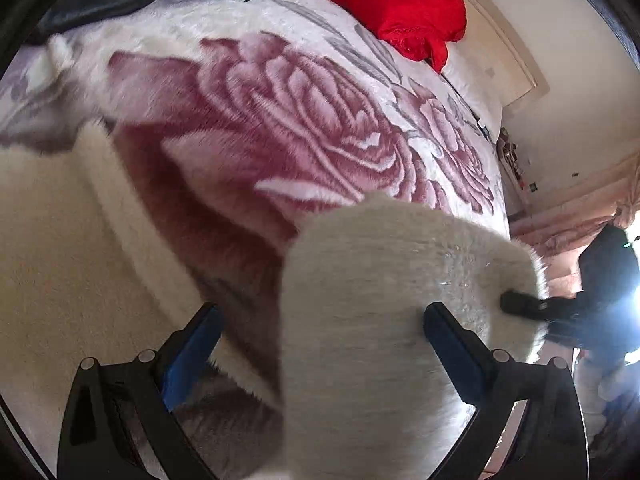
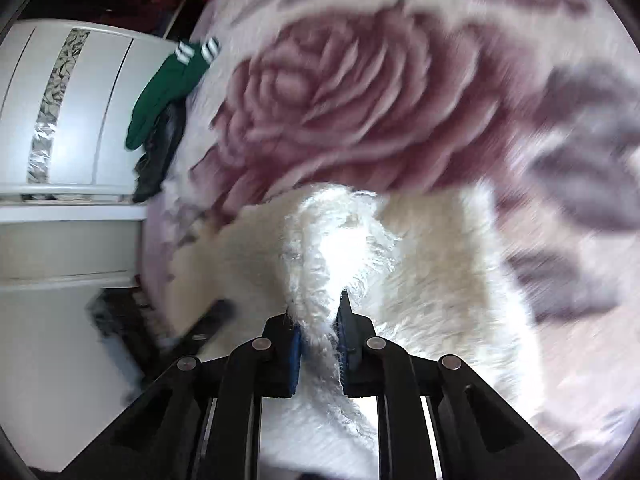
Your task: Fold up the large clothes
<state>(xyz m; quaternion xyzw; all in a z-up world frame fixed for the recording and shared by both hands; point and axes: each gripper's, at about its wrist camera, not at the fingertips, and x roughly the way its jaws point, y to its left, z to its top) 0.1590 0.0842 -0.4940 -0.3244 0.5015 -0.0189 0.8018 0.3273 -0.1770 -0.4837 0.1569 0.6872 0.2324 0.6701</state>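
Where the bed (image 1: 472,92) fills both views: plush blanket (image 1: 280,128), pale with large mauve roses and grey leaves. Far side: red garment (image 1: 400,4), green garment with white stripes (image 2: 160,92), dark clothing (image 2: 160,160) beside it. White wardrobe (image 2: 68,108) at left in the right wrist view. Cream fluffy garment (image 2: 432,272) on the near blanket, long-piled, one edge lifted. Right tongs (image 2: 320,332) narrow, pinching that fuzzy edge. Left tongs (image 1: 320,320) wide, a raised fold between the fingers (image 1: 452,340), contact unclear.
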